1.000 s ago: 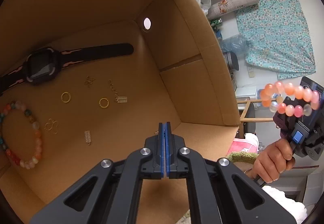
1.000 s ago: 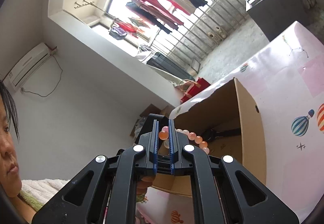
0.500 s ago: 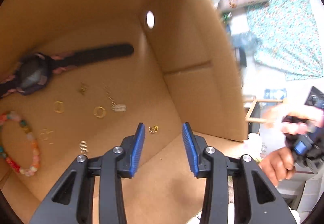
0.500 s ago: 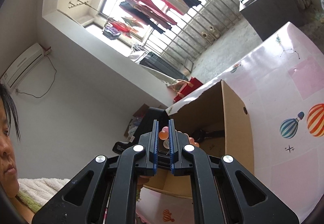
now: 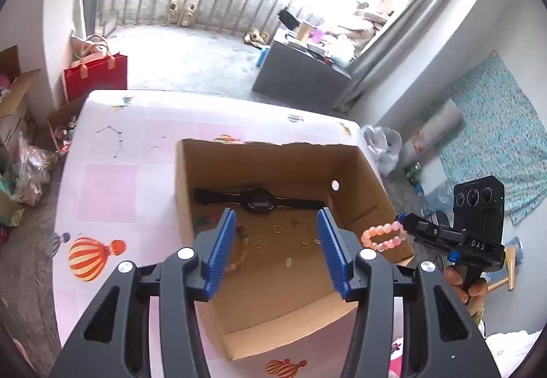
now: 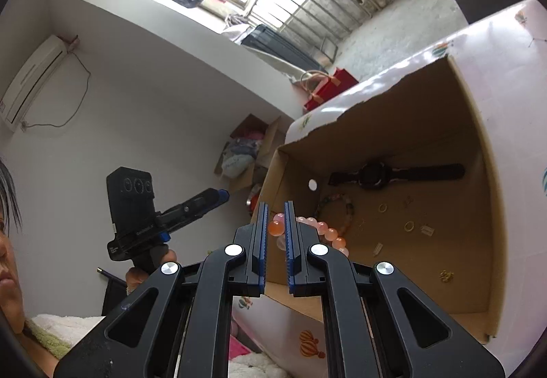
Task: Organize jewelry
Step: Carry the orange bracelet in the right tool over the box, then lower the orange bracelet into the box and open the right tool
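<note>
The right gripper point(image 6: 275, 234) jaws clamp the pink-orange beaded bracelet point(image 5: 383, 236) beside the open brown cardboard box point(image 5: 362, 179); the left gripper point(image 5: 275, 251) gapes, empty. Next: lower the bracelet inside, then release.

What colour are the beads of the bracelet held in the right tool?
Pink and orange bracelet, clearest in the left wrist view.

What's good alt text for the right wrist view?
The right gripper pinches a pink bead bracelet just outside the near wall of an open cardboard box. Inside lie a black watch, a multicolored bracelet and small gold pieces. The left gripper is held up at left, beside the person's face.
</note>
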`<state>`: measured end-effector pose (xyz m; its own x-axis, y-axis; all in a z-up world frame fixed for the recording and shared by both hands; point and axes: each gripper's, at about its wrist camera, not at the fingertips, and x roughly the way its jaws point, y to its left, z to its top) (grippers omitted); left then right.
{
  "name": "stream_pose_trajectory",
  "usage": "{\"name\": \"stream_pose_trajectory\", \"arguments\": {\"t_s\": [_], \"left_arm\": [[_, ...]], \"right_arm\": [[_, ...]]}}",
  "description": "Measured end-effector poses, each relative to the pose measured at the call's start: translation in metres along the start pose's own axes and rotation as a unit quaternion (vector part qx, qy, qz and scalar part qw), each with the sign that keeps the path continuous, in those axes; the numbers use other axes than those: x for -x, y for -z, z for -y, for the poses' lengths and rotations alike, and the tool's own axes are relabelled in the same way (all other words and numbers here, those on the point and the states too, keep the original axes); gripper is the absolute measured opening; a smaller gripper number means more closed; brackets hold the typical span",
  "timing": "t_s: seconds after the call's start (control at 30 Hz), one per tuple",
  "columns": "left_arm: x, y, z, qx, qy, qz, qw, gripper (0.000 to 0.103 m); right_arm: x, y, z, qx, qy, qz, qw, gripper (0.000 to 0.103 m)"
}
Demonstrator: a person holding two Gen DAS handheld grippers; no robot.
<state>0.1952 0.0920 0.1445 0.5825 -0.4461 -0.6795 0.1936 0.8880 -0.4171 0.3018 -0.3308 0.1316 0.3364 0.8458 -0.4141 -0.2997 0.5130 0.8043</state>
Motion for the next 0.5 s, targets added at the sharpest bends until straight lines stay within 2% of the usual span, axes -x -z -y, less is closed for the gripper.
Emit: {"name": "stream_pose_trajectory", "arguments": {"t_s": [0.1, 0.23, 0.4, 0.5], "left_arm": [[0.017, 0.021, -0.023, 0.022, -0.026, 0.018, 0.9992, 0.049], [0.023, 0.044, -0.048, 0.043, -0.052, 0.015, 0.9976, 0.049], [0.016, 0.069, -0.061, 0.069, -0.043, 0.013, 0.9966, 0.049], [0.009, 0.082, -0.061, 0.071, -0.042, 0.007, 0.9966, 0.049]], "right_arm": [[-0.040, 0.005, -0.002, -0.010, 0.005, -0.052, 0.999, 0.007], [-0.088, 0.013, -0.006, -0.012, 0.032, -0.116, 0.993, 0.007], [-0.123, 0.020, -0.011, -0.013, 0.088, -0.167, 0.982, 0.007], [-0.132, 0.025, -0.010, -0.003, 0.133, -0.181, 0.974, 0.007]]}}
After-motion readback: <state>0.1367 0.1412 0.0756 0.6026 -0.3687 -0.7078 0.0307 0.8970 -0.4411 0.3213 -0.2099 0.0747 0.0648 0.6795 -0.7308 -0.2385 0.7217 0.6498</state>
